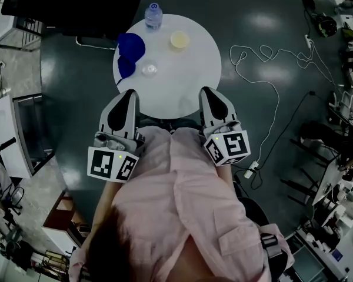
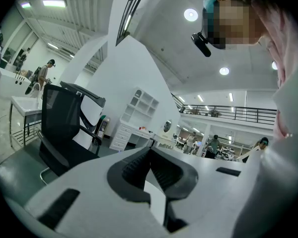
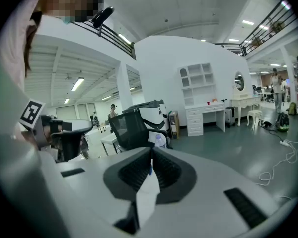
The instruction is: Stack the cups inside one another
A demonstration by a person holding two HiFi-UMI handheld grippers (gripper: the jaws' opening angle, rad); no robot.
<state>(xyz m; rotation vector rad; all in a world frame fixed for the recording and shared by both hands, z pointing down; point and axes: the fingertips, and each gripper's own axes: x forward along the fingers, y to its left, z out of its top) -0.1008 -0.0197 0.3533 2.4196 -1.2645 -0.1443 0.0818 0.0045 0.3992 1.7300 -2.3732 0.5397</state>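
On the round white table two blue cups lie at the left edge, one behind the other. Beside them a clear cup stands, and a pale yellow cup sits farther back. My left gripper and right gripper hover over the table's near edge, close to my body. Neither touches a cup. Both are shut with nothing between the jaws, as the left gripper view and the right gripper view show.
A water bottle stands at the table's far edge. A black office chair stands behind the table at the left. A white cable snakes over the dark floor to the right. Desks and shelves line both sides.
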